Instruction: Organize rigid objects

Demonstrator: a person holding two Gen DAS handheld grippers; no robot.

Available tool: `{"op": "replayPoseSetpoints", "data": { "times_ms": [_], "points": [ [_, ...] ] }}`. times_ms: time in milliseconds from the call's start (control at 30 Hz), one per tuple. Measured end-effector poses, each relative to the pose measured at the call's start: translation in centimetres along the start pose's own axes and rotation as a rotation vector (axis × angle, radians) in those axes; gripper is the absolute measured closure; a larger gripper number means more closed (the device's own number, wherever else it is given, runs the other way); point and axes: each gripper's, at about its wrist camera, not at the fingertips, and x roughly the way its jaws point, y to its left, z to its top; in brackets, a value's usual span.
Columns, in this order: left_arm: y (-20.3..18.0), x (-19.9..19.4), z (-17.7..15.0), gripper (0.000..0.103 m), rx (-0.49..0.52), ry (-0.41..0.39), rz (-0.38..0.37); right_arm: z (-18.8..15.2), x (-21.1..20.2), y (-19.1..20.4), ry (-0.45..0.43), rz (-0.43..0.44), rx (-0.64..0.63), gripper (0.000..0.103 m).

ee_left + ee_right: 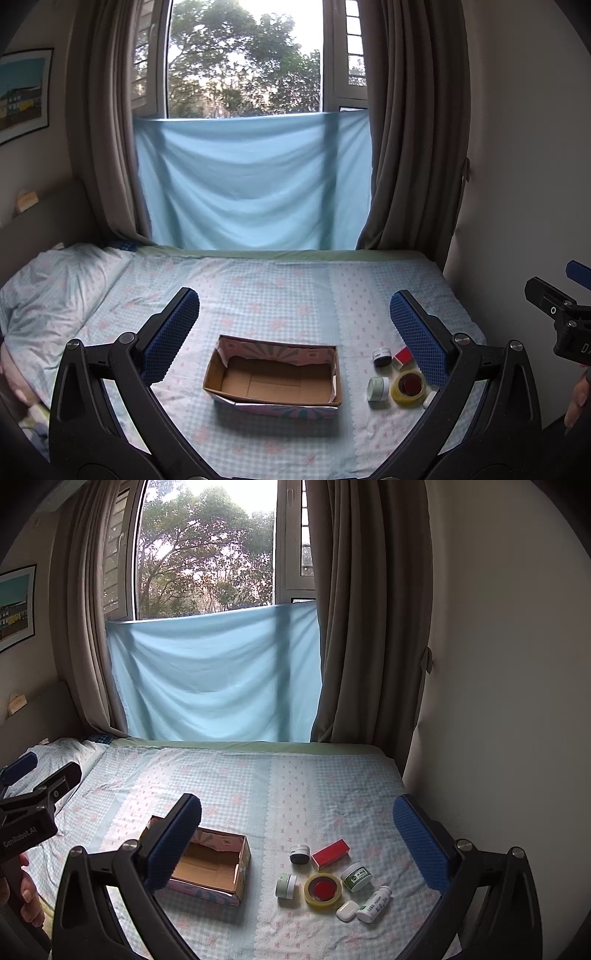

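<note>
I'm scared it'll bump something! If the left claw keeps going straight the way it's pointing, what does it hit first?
Probably the cardboard box. It sits open and empty on the bed, centred between the left claw's open fingers and a little below. Depth is hard to judge, so it could pass above and meet the bed sheet beyond.

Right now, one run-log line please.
stage: start | left gripper: open | right gripper: open | cardboard box: empty | small items: on bed

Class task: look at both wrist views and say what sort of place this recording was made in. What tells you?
Most likely a bedroom in a home: a made bed with a pillow, heavy curtains framing a window, and a framed picture on the wall.
</note>
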Motion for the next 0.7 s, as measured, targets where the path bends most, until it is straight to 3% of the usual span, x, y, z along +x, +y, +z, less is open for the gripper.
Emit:
{"op": "replayPoseSetpoints", "data": {
  "times_ms": [700],
  "points": [
    [0.1,-1.2,-0.3,0.000,0.011,-0.019,0.023,-0.5,-1.0,0.3,-0.019,-0.010,0.004,0.000]
  ]
}}
